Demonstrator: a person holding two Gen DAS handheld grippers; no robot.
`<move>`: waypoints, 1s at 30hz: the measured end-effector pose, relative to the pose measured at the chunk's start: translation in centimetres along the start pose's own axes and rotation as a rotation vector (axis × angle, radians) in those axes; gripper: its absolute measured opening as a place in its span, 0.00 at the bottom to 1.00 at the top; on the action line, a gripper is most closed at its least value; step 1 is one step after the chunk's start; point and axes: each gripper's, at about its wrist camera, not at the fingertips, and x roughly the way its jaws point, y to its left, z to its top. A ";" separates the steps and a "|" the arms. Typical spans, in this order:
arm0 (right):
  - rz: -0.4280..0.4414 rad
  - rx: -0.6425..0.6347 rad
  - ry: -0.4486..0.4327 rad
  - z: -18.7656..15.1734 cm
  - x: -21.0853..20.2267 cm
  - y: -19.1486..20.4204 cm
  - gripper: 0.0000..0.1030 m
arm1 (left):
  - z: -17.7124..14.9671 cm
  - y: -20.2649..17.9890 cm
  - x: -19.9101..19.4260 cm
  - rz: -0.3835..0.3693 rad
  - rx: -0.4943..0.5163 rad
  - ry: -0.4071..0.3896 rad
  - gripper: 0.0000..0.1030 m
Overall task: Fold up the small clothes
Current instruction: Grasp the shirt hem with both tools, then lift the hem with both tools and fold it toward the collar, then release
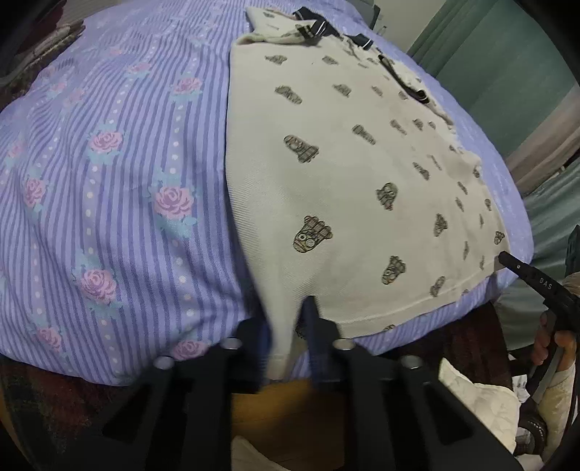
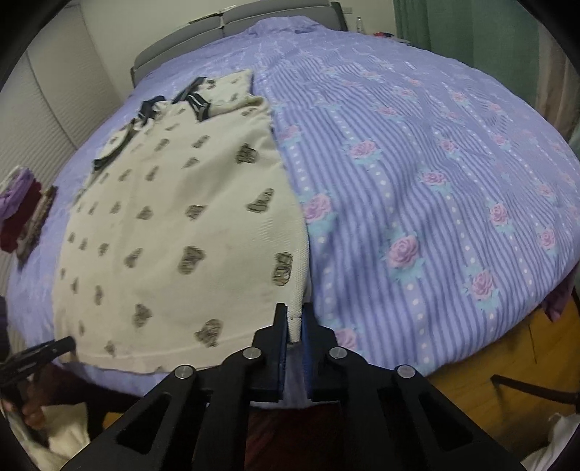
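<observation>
A cream shirt [image 1: 344, 163] printed with small dark figures and trimmed in navy at the collar lies flat on a purple striped rose bedspread [image 1: 108, 181]. My left gripper [image 1: 288, 315] is shut on the shirt's near left hem corner, and cloth bunches between its blue pads. In the right wrist view the shirt [image 2: 174, 217] lies to the left, and my right gripper [image 2: 294, 311] is shut on its near right hem corner. Each gripper also appears in the other's view: the right gripper [image 1: 536, 282] at the shirt's right corner, the left gripper [image 2: 54, 347] at its left corner.
The bedspread [image 2: 435, 181] stretches wide to the right of the shirt. Folded clothes [image 2: 21, 213] are stacked at the bed's left side. A grey headboard [image 2: 232, 25] stands at the far end, green curtains [image 1: 489, 54] beyond. Wooden floor [image 2: 507, 362] lies below the bed's near edge.
</observation>
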 end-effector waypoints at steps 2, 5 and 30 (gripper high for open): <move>0.017 -0.007 -0.013 0.1 -1.0 0.5 0.06 | 0.1 -0.3 -0.9 -0.021 0.014 -0.027 0.07; 0.049 -0.010 -0.054 0.2 -3.2 1.2 0.06 | 0.1 -0.8 -2.7 -0.043 0.033 -0.080 0.05; 0.287 0.198 -0.340 8.0 -11.6 2.3 0.06 | 9.3 -4.3 -14.0 -0.059 -0.054 -0.405 0.05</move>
